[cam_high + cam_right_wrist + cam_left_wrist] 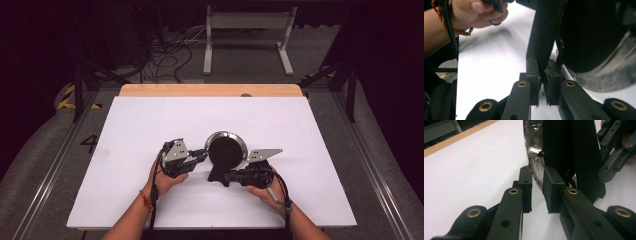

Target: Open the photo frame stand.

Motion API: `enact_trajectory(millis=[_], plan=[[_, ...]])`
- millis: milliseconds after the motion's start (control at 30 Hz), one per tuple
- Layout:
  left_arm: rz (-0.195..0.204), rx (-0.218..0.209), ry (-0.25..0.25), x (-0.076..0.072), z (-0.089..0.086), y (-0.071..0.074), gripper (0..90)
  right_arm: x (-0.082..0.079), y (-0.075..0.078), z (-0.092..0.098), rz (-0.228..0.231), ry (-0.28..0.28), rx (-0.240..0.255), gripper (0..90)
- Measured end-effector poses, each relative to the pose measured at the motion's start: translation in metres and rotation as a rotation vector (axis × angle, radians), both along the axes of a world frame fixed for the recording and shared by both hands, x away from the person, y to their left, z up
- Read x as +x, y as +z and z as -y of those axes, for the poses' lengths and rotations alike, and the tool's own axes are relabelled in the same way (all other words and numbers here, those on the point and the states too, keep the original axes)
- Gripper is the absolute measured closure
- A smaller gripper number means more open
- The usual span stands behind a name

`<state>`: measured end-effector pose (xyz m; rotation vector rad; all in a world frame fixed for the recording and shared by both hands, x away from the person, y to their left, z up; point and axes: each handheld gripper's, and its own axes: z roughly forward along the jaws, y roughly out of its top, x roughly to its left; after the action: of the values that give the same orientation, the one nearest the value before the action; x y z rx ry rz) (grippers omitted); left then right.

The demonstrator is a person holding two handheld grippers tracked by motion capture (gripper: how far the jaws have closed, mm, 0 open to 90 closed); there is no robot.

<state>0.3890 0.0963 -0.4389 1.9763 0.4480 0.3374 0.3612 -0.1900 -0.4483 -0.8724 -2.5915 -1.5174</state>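
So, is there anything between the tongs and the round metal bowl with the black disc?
Nothing visible. The left tongs are already closed on the metal rim of the bowl, and the right tongs pinch the black handle.

I can see the white tabletop (pixel 150 125) with its wooden far edge (pixel 210 90), a white metal stand (pixel 247 22), and tangled cables (pixel 170 55) on the floor behind.
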Motion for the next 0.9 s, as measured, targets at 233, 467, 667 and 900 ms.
enact_trajectory(millis=[233, 467, 667, 900], plan=[[-0.031, 0.009, -0.017, 0.003, 0.008, -0.004, 56.8, -0.003, 0.0, -0.006, 0.017, 0.02, -0.032, 85.9], [-0.042, -0.012, -0.036, 0.009, 0.012, -0.006, 42.0, -0.004, -0.002, -0.005, 0.008, 0.028, -0.017, 86.0], [-0.069, 0.007, -0.115, 0.011, 0.017, -0.009, 54.2, -0.004, -0.002, -0.004, 0.002, 0.029, -0.014, 86.4], [-0.04, 0.037, -0.1, 0.006, 0.017, -0.006, 62.2, -0.004, -0.001, -0.001, -0.006, 0.025, -0.005, 84.2]])
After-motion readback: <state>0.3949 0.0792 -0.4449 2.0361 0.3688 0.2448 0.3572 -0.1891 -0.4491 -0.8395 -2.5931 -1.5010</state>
